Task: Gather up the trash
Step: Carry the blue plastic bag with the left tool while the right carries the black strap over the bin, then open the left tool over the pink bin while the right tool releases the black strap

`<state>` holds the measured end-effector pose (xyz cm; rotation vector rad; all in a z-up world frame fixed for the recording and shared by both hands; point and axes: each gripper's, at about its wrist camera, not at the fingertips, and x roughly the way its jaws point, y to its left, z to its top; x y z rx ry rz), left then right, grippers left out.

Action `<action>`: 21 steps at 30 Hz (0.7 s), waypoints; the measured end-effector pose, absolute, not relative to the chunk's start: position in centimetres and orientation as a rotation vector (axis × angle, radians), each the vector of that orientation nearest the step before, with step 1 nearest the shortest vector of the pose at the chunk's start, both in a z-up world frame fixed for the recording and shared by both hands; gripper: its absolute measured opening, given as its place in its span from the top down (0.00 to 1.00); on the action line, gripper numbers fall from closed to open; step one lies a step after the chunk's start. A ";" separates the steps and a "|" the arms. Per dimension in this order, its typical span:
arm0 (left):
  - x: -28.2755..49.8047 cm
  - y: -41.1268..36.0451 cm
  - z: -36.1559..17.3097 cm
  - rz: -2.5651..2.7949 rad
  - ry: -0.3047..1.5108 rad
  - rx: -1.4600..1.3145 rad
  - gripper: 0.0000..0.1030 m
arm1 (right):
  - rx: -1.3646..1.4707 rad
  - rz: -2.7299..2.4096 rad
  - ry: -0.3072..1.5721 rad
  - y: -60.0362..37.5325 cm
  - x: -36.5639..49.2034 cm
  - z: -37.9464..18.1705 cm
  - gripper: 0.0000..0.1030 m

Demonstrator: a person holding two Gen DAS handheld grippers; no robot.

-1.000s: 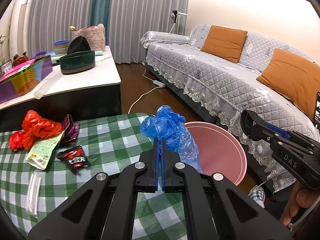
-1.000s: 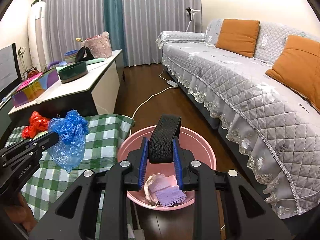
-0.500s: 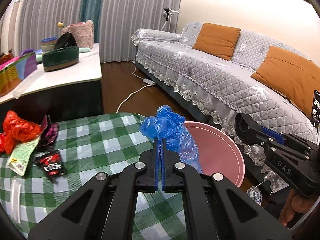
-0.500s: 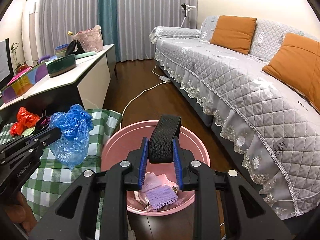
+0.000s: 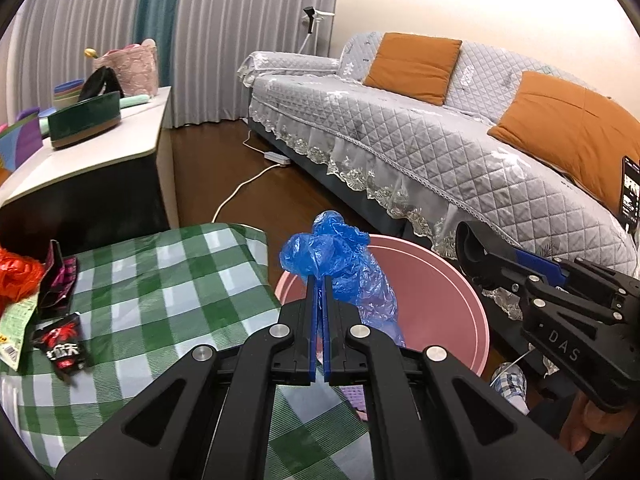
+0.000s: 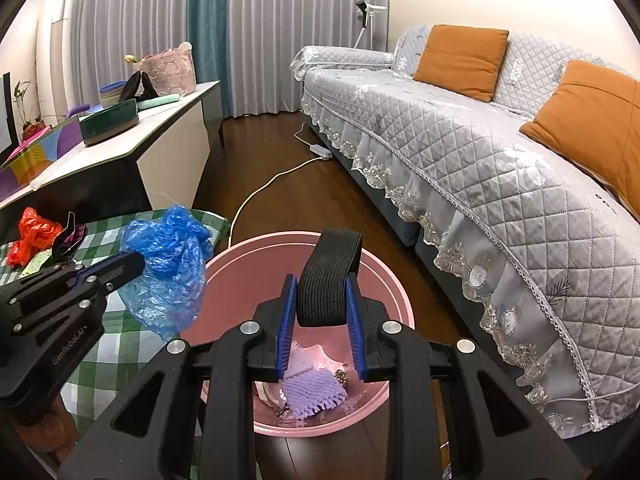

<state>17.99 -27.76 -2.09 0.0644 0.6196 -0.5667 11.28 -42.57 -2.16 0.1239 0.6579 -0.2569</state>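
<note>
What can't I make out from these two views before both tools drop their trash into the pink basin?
- Pink basin floor: left wrist view, hidden by the blue plastic bag and left tool.
- Basin contents: right wrist view, partly behind the right tool and its black elastic band; small items beside the purple foam net too small to tell.
- Red bag: left wrist view, cut off by the edge.

Two grippers, both clamped

The left gripper [image 5: 320,280] pinches at 12 o'clock; the right gripper [image 6: 321,292] grips wider, tilted downward.
</note>
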 end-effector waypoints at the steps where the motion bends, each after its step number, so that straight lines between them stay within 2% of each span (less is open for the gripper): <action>1: 18.0 -27.9 -2.2 -0.570 0.620 0.067 0.99 | 0.125 -0.258 0.659 -42.6 11.3 -2.2 0.76; 11: 18.1 -29.2 -2.4 -0.596 0.615 0.093 0.98 | 0.131 -0.277 0.665 -43.4 11.4 -2.7 0.75; 12: 18.1 -29.3 -2.4 -0.596 0.614 0.099 0.98 | 0.133 -0.282 0.664 -43.5 11.3 -2.7 0.72; 13: 18.1 -29.4 -2.4 -0.597 0.616 0.104 0.94 | 0.135 -0.287 0.666 -43.6 11.3 -2.8 0.64; 14: 18.2 -29.4 -2.5 -0.599 0.619 0.105 0.86 | 0.141 -0.292 0.664 -43.8 11.3 -2.8 0.59; 15: 18.2 -29.3 -2.4 -0.601 0.617 0.101 0.82 | 0.144 -0.298 0.662 -43.9 11.2 -2.7 0.57; 17: 18.1 -29.0 -2.3 -0.595 0.611 0.098 0.79 | 0.147 -0.313 0.658 -44.0 11.1 -2.6 0.49; 21: 18.0 -28.4 -1.8 -0.586 0.600 0.093 0.79 | 0.159 -0.321 0.648 -44.3 11.0 -2.2 0.48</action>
